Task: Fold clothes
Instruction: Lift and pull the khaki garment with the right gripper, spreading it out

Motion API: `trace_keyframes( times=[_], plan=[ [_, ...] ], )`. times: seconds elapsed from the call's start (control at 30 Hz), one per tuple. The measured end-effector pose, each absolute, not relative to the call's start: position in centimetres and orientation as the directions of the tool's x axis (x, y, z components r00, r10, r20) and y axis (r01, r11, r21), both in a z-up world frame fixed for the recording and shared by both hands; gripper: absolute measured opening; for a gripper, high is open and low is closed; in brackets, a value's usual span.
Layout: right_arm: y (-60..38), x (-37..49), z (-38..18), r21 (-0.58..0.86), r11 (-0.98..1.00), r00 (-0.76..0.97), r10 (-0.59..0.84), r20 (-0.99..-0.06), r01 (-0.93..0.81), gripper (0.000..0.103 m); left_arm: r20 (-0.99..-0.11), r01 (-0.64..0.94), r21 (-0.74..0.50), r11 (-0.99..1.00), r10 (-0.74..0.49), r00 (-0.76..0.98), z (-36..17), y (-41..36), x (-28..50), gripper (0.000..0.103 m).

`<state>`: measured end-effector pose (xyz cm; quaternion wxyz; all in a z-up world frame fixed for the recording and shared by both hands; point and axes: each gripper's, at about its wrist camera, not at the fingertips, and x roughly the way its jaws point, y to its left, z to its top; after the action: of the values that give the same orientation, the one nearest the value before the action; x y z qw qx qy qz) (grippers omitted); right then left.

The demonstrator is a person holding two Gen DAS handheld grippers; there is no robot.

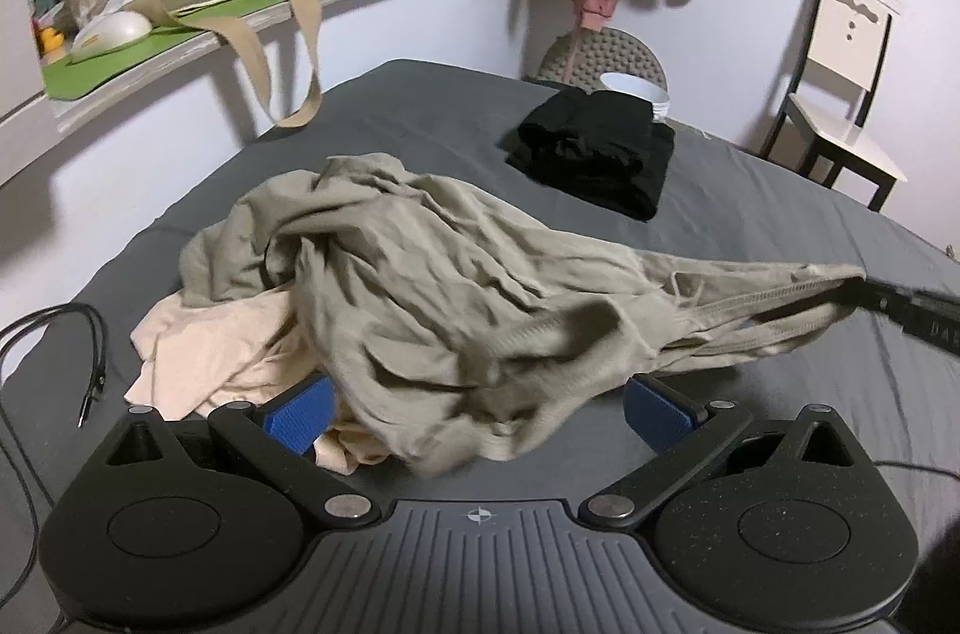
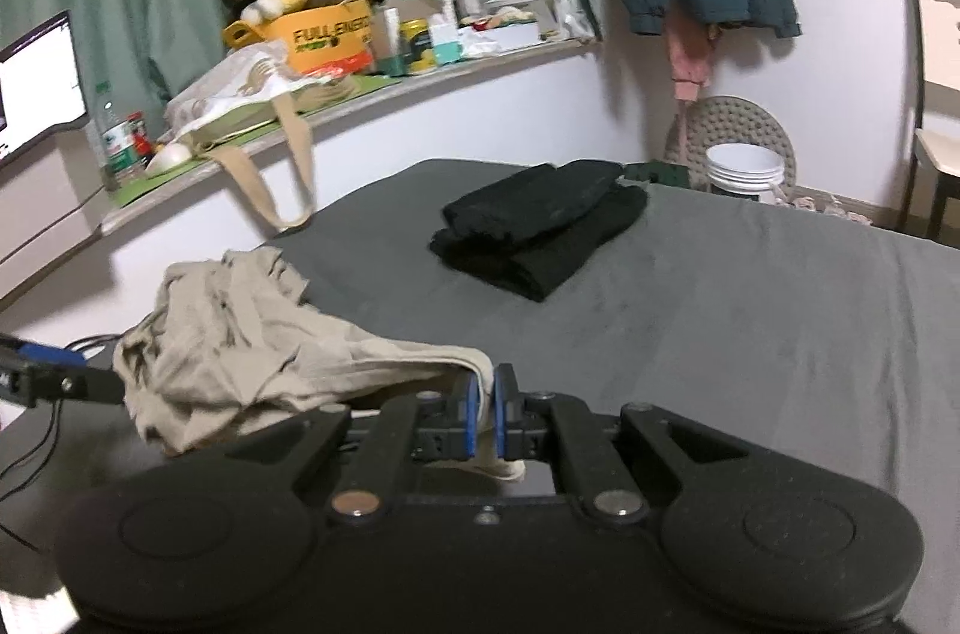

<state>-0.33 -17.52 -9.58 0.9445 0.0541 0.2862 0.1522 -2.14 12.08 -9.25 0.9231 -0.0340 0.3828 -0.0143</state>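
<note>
Our right tongs (image 2: pixel 486 415) pinch an edge of the olive garment (image 1: pixel 432 274) on the bed (image 2: pixel 750 310).

Our left tongs (image 1: pixel 480 409) stand spread wide, gripping nothing, with the crumpled olive cloth bunched between and over their blue pads (image 1: pixel 657 409); one edge is stretched taut toward the right tongs, clamped tight on it; a cream garment (image 1: pixel 222 346) lies under the heap, touching it; folded black clothes (image 2: pixel 534 226) rest well apart, farther up the bed.
</note>
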Motion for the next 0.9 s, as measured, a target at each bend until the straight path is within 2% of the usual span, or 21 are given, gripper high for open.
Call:
trace_keyframes(
  times=[0.27, 0.53, 0.9],
  plan=[
    [-20.6, 0.6, -9.6, 0.170, 0.961, 0.786, 0.274, -0.554, -0.216, 0.006, -0.700, 0.035, -0.088, 0.995, -0.087, 0.708, -8.8, 10.9, -1.9, 0.103],
    [-22.7, 1.8, -10.0, 0.169, 0.962, 0.761, 0.274, -0.589, -0.215, 0.006, -0.705, 0.024, -0.034, 0.999, -0.041, 0.708, -8.7, 9.8, -1.3, 0.103],
    [-27.2, 1.9, -11.9, 0.217, 0.974, 0.767, 0.188, -0.613, -0.065, 0.007, -0.746, 0.116, 0.033, 0.993, -0.052, 0.664, -10.4, 6.6, 0.1, 0.103]
  ],
)
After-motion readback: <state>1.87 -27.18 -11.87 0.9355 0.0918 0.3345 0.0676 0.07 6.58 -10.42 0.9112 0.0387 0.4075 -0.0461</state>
